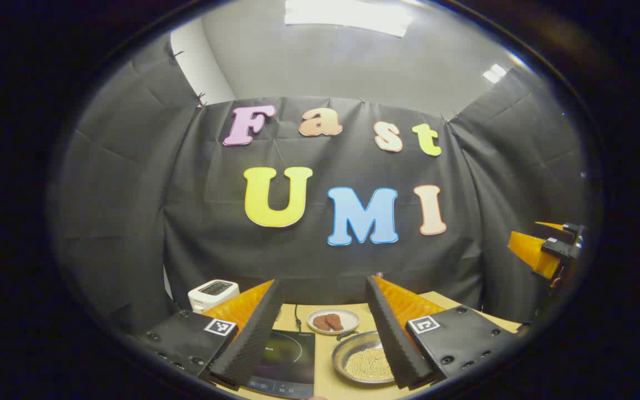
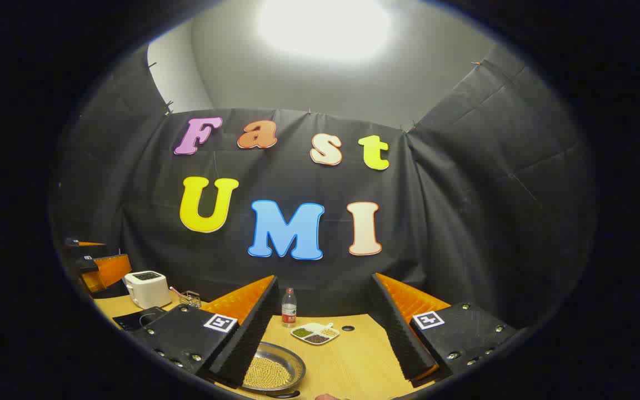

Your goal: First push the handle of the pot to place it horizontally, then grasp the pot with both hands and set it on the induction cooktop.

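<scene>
In the left gripper view, the left gripper (image 1: 323, 333) has its two fingers spread wide apart and holds nothing. Between and below the fingers sits the wooden table (image 1: 325, 347). On it lies the pot (image 1: 365, 362), a shallow round metal pan full of small pale beans. It sits on the table just to the right of the induction cooktop (image 1: 286, 361), not on it. The pot's dark handle (image 1: 346, 335) shows at its far rim, pointing toward a small plate (image 1: 333, 321) with brown pieces of food on it. The cooktop is a flat black square with a ring drawn on it and small marks along the near edge that are too tiny to read. A black cord (image 1: 298, 318) runs from it toward the wall. A white toaster (image 1: 213, 294) stands at the far left of the table. Far off at the right edge of this view is the right gripper (image 1: 548, 253). In the right gripper view, the right gripper (image 2: 323, 336) also has its fingers spread wide and holds nothing. The pot (image 2: 274, 371) lies low in this view, partly hidden behind the finger on that side. Farther back stand a bottle (image 2: 289, 306) with a red label too small to read, and a white dish (image 2: 315, 333) split into parts with different beans. The toaster (image 2: 145, 289), a small wire basket (image 2: 189, 299) and the cooktop (image 2: 136, 318) are at the left, with the left gripper (image 2: 98, 266) beyond them. Each gripper bears square black and white marker tags.
</scene>
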Demonstrator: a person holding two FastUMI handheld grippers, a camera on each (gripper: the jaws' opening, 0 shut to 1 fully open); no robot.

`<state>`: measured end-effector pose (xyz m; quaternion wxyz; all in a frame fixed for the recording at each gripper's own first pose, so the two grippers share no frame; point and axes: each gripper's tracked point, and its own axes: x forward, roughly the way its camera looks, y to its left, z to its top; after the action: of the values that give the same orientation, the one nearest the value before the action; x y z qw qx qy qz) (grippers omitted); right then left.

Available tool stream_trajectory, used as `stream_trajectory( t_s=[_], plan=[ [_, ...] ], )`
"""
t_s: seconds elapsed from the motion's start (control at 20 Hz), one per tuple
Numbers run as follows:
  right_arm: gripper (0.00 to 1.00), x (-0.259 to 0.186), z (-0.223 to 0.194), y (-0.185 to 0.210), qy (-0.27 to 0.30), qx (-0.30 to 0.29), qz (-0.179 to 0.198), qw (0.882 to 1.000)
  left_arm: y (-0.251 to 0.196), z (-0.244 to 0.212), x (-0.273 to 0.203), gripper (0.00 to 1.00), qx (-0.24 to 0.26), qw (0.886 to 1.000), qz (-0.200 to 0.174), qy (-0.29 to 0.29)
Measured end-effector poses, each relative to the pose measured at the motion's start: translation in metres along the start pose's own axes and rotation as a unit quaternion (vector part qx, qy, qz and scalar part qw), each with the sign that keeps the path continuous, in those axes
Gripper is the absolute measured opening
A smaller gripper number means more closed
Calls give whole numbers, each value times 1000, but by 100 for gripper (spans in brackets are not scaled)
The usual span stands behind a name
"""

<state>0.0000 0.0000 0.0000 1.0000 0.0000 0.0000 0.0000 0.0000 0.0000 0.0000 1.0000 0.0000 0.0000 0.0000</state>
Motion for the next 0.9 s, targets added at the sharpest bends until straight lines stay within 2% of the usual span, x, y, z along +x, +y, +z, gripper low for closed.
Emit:
stream_trajectory(
  t_s=[0.3, 0.45, 0.9],
  plan=[
    [99, 6, 0, 7, 9, 9, 5, 1000, 8, 1, 2, 99, 11, 1000, 2, -2],
    [99, 7, -7, 8, 24, 14, 5, 1000, 11, 1, -1, 94, 15, 1000, 1, -4],
    [99, 3, -18, 15, 47, 21, 5, 999, 19, 7, -3, 94, 27, 999, 1, -21]
  ],
)
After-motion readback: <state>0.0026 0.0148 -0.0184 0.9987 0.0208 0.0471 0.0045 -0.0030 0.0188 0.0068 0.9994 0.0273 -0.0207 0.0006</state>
